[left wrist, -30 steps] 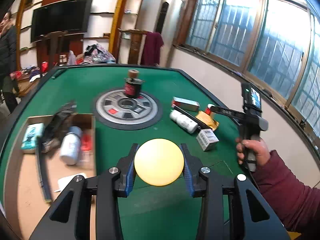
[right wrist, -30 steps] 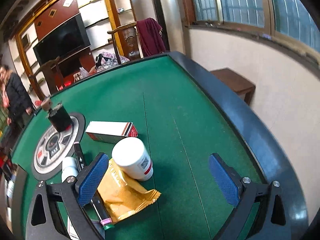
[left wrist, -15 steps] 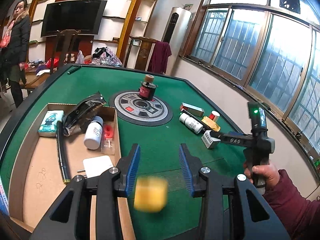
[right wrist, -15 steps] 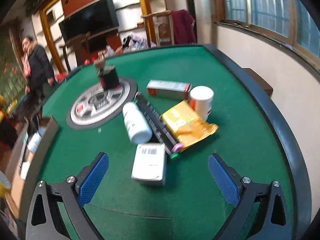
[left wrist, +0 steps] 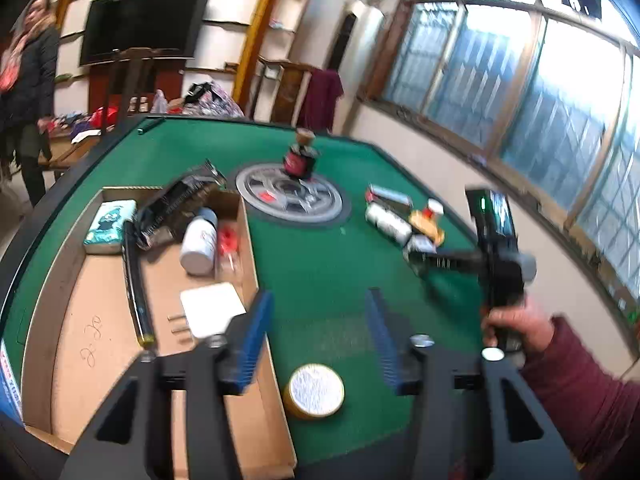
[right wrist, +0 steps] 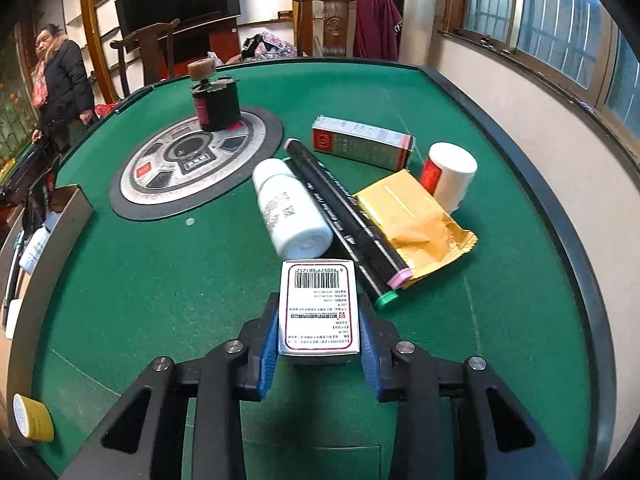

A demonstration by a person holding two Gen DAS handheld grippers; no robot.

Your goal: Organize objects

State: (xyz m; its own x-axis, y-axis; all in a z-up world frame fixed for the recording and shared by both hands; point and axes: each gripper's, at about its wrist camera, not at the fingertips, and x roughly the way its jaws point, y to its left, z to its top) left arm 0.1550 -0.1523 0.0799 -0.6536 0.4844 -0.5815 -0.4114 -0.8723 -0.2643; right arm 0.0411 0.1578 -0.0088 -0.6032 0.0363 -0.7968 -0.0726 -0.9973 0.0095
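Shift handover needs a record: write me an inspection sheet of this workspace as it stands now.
Surface: green felt table with a round metal centre panel.
Job's things: small white box between the right gripper's pads; yellow round tin on the felt beside the cardboard tray; white bottle, black markers, gold pouch, long box and red-and-white bottle in a group.
Clutter: dark canister on the panel.
Grippers: left gripper open, empty; right gripper shut on the box.
Cables: nothing seen.
Surroundings: bystander, television, windows.
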